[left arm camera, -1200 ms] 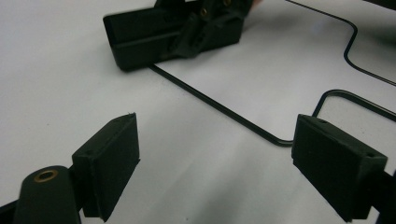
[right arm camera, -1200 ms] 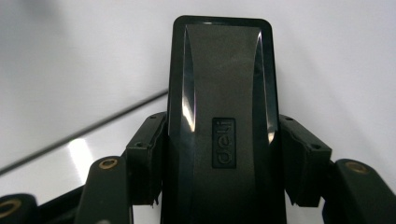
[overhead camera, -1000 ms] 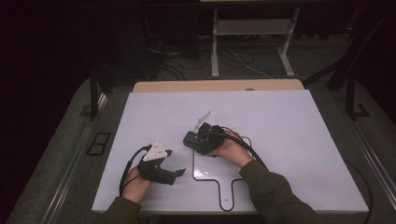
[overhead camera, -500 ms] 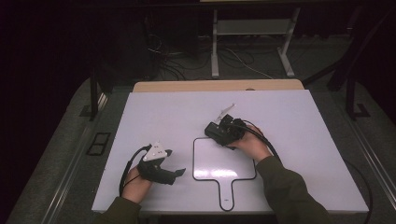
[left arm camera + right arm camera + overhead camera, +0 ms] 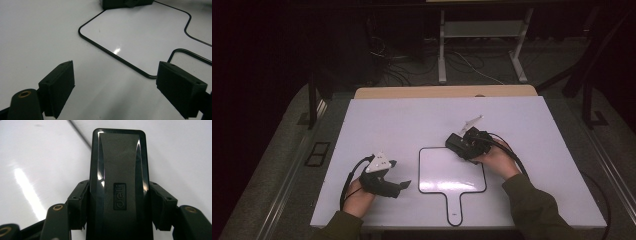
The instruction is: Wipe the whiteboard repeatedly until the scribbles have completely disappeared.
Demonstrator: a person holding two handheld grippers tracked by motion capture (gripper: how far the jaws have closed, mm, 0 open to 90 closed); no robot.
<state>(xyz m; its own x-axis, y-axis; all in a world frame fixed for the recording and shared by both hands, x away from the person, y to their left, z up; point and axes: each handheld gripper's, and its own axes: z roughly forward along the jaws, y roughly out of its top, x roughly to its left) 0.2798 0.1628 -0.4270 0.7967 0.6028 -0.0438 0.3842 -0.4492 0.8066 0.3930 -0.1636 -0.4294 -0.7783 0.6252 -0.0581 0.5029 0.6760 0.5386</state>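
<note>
Forearms in dark sleeves are seen entering from the near edge of the white counter (image 5: 412, 120) in the high view. Nearest, at the left, the left gripper (image 5: 401, 185) is held low over the counter, aimed toward the paddle-shaped black outline (image 5: 453, 170) drawn on the surface. Its fingers (image 5: 58, 82) are shown far apart in the left gripper view, with nothing between them — a detail too small to be read from above. The rounded corner of the outline and a bright glint of light inside it are also brought out there, and the dark end of the other gripper's load is caught at the top edge.

Farther in, just at the outline's far right corner, the right gripper (image 5: 460, 144) is held by the right hand (image 5: 497, 161). From above, what it carries is merged into one dark mass. In the right gripper view the matter is settled: the fingers (image 5: 79, 202) are clamped on both long sides of a black rectangular device (image 5: 118, 170) — glossy, round-cornered, with a small embossed logo on its top face — held just over the counter.

Beyond the gripper, a small pale object (image 5: 472, 121) is seen lying on the counter; what it is cannot be told.
</note>
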